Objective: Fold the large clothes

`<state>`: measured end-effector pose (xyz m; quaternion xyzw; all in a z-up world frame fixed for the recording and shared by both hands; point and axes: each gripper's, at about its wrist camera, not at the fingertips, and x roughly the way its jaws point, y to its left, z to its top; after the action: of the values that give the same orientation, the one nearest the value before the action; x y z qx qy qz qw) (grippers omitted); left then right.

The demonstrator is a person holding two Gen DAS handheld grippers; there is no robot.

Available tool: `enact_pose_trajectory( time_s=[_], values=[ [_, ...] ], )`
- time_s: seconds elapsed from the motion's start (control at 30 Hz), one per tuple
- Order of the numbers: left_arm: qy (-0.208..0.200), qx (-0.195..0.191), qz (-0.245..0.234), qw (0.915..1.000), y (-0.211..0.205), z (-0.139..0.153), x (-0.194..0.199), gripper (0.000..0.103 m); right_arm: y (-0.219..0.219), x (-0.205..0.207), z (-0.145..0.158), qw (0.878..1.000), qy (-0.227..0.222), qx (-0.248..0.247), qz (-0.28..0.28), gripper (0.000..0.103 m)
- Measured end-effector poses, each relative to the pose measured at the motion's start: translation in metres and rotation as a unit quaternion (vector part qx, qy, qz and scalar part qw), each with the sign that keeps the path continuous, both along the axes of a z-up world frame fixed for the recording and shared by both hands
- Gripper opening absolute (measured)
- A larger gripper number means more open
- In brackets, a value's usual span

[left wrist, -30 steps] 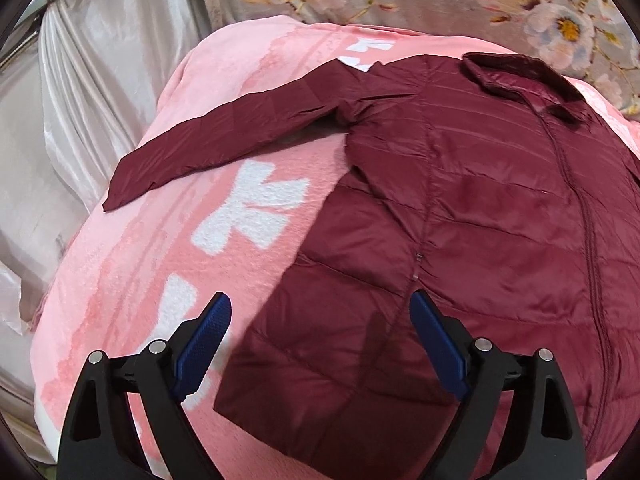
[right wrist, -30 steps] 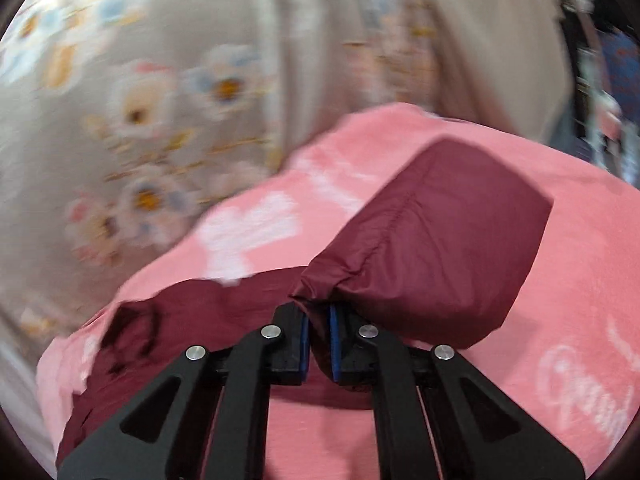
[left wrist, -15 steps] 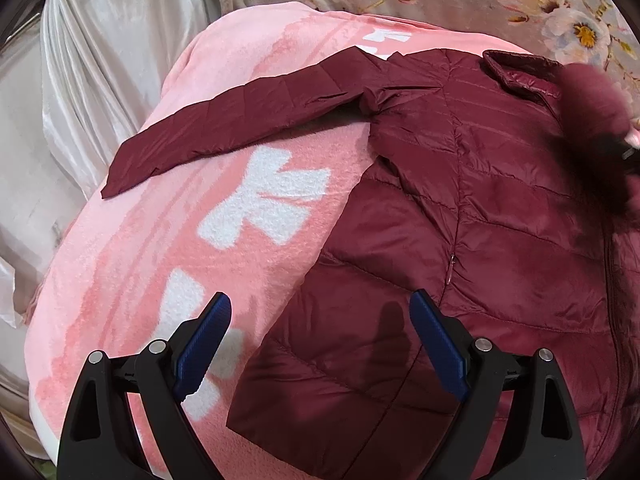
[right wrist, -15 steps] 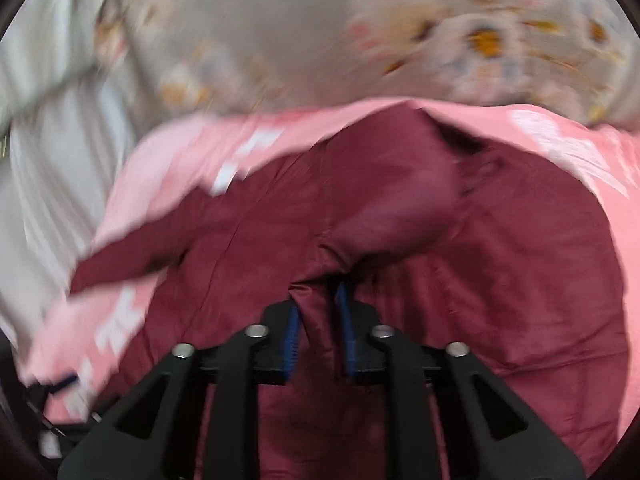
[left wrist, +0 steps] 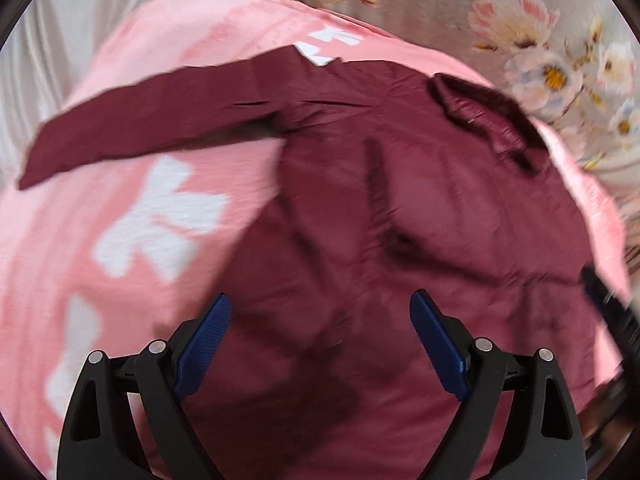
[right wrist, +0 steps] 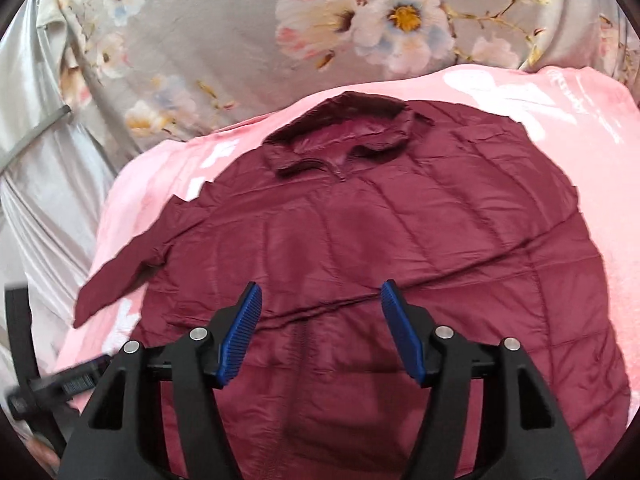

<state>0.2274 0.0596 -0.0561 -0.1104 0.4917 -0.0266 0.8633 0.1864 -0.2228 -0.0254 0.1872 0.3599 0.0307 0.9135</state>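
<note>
A maroon quilted jacket (left wrist: 400, 216) lies front up on a pink blanket (left wrist: 132, 216), collar (left wrist: 484, 120) far. Its left sleeve (left wrist: 140, 128) stretches out to the left. Its right sleeve (right wrist: 440, 256) lies folded across the chest. My left gripper (left wrist: 320, 344) is open and empty, above the jacket's lower left part. My right gripper (right wrist: 320, 332) is open and empty, above the jacket's middle. The jacket (right wrist: 360, 240) fills the right wrist view, and the left gripper's fingers (right wrist: 60, 380) show at that view's lower left edge. The right gripper shows blurred at the right edge of the left wrist view (left wrist: 608, 304).
A grey floral sheet (right wrist: 280, 40) lies beyond the blanket's far edge. Silvery grey fabric (right wrist: 44, 200) hangs at the left. The pink blanket (right wrist: 580, 100) has white bow prints and extends past the jacket on the left and right.
My right gripper carried the right sleeve across the jacket, let it go on the chest and opened. My left gripper stayed open and shifted slightly over the jacket.
</note>
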Motion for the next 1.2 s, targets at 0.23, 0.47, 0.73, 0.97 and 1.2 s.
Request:
enact_pose_trajectory(
  time_s=[0.23, 0.47, 0.73, 0.97, 1.2],
  values=[
    [0.061, -0.097, -0.028, 0.9931, -0.033, -0.021, 0.050, 0.088, -0.089, 0.002, -0.018, 0.991, 0.026, 0.074, -0.108, 0.061],
    [0.071, -0.128, -0.015, 0.9891, -0.050, -0.021, 0.071, 0.053, -0.169, 0.015, -0.037, 0.971, 0.042, 0.145, -0.184, 0.061],
    [0.020, -0.058, -0.023, 0.9979, -0.051, 0.005, 0.080, 0.002, -0.199, 0.048, -0.060, 0.961, 0.074, 0.166, -0.207, 0.008],
    [-0.057, -0.014, -0.040, 0.9975, -0.053, 0.030, 0.079, 0.002, -0.187, 0.033, -0.002, 0.977, -0.036, 0.091, -0.191, 0.000],
    [-0.010, 0.060, -0.043, 0.9972, -0.068, -0.040, 0.086, 0.003, -0.179, 0.060, -0.062, 0.980, 0.086, 0.021, -0.177, 0.000]
  ],
)
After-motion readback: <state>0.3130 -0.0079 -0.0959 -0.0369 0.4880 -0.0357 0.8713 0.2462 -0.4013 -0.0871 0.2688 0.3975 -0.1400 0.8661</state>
